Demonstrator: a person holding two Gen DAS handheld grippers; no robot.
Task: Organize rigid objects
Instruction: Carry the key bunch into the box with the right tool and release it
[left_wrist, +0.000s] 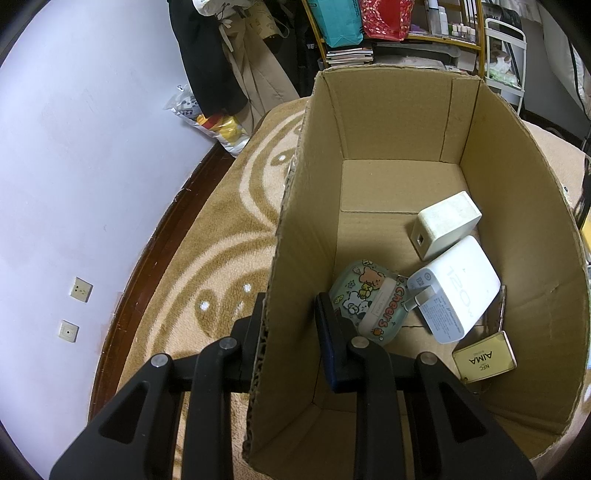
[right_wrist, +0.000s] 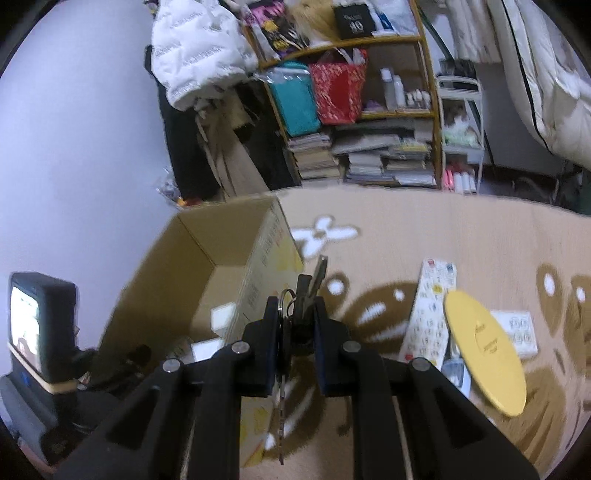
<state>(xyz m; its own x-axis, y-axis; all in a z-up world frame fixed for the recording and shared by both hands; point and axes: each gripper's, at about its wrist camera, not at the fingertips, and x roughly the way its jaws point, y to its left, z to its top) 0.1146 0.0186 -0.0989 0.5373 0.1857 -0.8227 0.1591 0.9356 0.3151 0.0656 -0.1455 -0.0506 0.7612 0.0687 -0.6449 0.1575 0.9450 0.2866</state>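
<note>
The right gripper (right_wrist: 295, 317) is clamping a bunch of metal keys with a black fob and steel ring (right_wrist: 301, 295), its jaws drawn narrow on the fob while one key blade is sticking forward and a chain is dangling below. It is holding the bunch above the patterned tan blanket (right_wrist: 480, 236), just beside the open brown cardboard box (right_wrist: 229, 236), presumably for dropping in.

The left gripper (left_wrist: 291, 314) is straddling the box's near wall (left_wrist: 295, 236), one finger outside and one inside, apparently steadying it; whether the jaws are actually pinching the wall cannot be told.

Inside are lying a cartoon-printed earbud case (left_wrist: 369, 299), two white chargers (left_wrist: 458, 288) and a gold card tag (left_wrist: 484, 360). A white remote (right_wrist: 430, 310) and yellow disc (right_wrist: 484, 347) are waiting outside.
</note>
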